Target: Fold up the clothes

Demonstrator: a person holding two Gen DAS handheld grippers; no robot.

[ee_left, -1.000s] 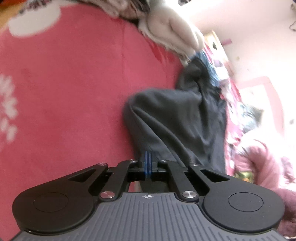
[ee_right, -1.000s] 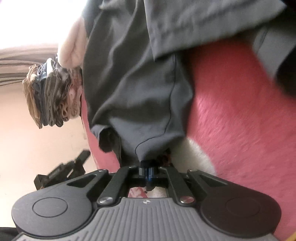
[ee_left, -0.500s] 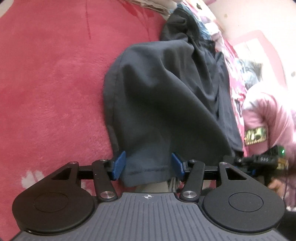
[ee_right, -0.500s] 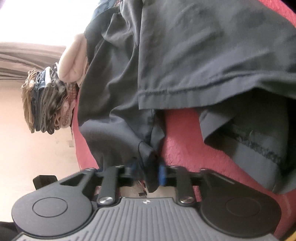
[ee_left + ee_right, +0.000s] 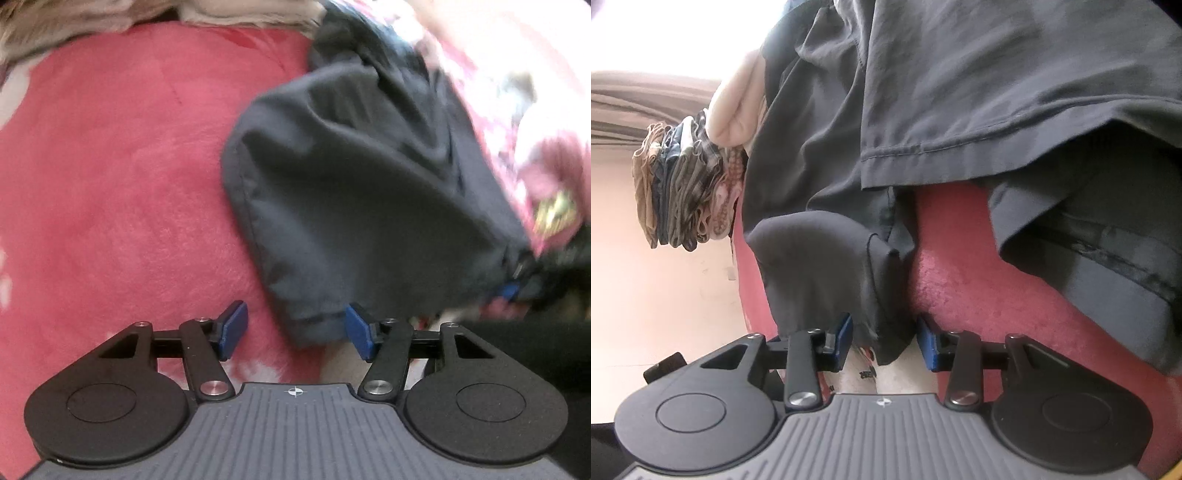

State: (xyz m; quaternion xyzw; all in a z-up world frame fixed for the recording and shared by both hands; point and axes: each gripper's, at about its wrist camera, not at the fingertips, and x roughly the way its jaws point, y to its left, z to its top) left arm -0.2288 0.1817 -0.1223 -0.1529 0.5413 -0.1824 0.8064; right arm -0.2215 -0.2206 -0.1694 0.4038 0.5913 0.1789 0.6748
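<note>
Lying on a fuzzy red blanket (image 5: 110,177) is the dark grey fabric garment (image 5: 362,177). Left gripper (image 5: 295,330) is spread wide, hem corner between its blue pads. Right gripper (image 5: 884,338) is spread too, cloth hanging loose between.

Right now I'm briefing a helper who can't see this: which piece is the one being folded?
Find the red blanket. On it lies a dark grey garment, its hemmed end between the open left gripper. Unlike the pale, patterned stack of folded clothes nearby, it is plain and spread out.
</note>
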